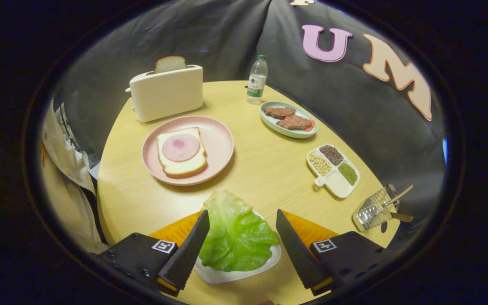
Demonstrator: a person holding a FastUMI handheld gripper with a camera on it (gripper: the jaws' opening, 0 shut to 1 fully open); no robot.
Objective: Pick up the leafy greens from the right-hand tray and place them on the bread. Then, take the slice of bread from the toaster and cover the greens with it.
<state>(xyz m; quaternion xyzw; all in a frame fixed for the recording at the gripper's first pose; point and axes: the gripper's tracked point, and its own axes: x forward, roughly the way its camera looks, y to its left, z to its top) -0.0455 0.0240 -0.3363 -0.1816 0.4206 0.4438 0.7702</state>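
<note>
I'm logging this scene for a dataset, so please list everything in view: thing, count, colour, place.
table: 1, light wood, round, under everything
toaster: 1, cream, far side of the table
bread slice: 1, pale, standing in the toaster slot
pink plate: 1, ahead of the toaster
bread with ham: 1, on the pink plate
water bottle: 1, clear, green cap, beside the toaster
meat plate: 1, pale green, two brown pieces
divided dish: 1, white, beans and grains
wire basket: 1, metal, table edge
lettuce leaf: 1, green, on a white tray
gripper: 1, fingers open either side of the lettuce
</note>
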